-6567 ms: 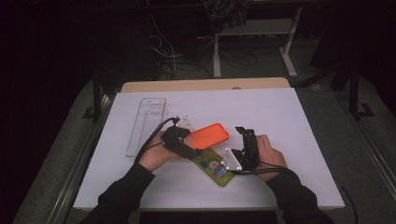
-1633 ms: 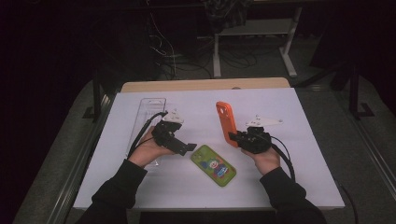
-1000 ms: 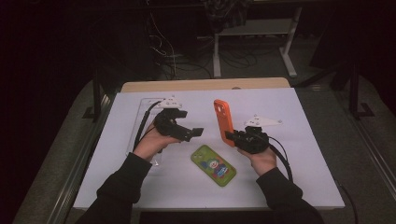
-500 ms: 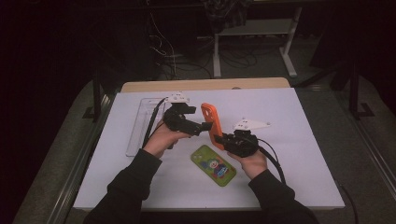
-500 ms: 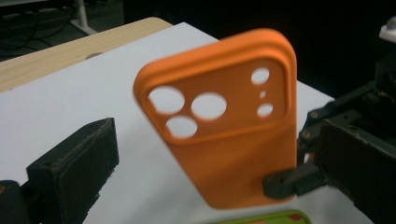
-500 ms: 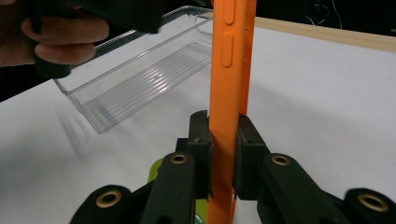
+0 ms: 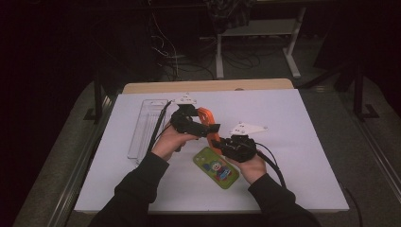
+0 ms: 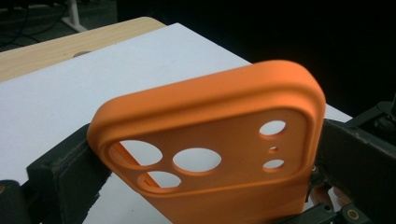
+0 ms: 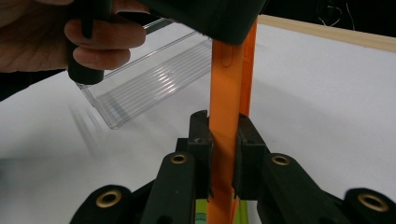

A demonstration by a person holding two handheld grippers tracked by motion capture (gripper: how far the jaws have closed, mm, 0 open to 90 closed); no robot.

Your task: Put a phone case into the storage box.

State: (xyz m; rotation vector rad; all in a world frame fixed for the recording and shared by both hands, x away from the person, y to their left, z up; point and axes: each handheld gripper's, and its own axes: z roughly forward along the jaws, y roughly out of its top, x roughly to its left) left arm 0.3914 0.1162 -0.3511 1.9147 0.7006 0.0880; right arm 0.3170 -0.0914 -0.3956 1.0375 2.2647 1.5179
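1. The orange phone case is held in the air above the white surface, just behind the green phone that lies flat there
2. The right claw is clamped on one thin edge of the case, pads pressing from both sides
3. The left claw straddles the camera-hole end of the case; its jaws sit against the two long sides, though whether they truly pinch is hard to tell from the close view
4. The clear tray lies well to the left of the phone
5. Risk: the case is soft and gripped only at its edges, so pulling the two claws apart or twisting could make it bend and spring out of one grip
6. Risk: if it drops, it may land on the phone and knock it askew, spoiling any fit
7. Risk: trailing cables near the phone could drag it
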